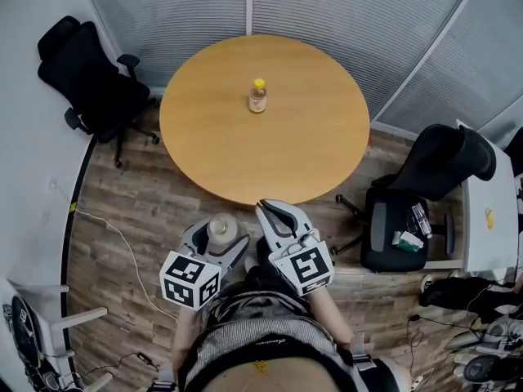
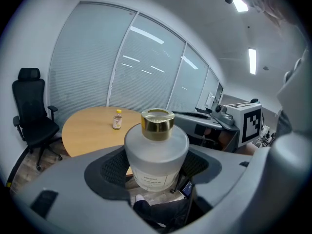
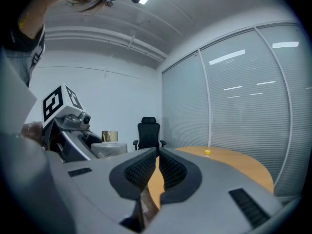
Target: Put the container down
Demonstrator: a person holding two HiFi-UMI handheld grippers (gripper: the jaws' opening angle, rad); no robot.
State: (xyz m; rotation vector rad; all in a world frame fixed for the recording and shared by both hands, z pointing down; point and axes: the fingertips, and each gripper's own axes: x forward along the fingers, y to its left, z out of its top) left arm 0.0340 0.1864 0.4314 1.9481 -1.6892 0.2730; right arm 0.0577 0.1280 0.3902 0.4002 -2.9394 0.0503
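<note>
Between the ribbed black fingers point(image 2: 111, 172) of the left gripper point(image 1: 221, 235) sits the frosted white round container with a gold cap point(image 2: 156, 150), upright and clamped at its body from both sides. In the head view it hangs over the wood-plank floor point(image 1: 139, 211), short of the near edge of the round wooden worktop point(image 1: 310, 137). Just beside it, the right gripper point(image 3: 157, 162) has its fingers pressed together with nothing between them. A small yellow-capped bottle point(image 1: 257, 96) stands near the worktop's middle.
</note>
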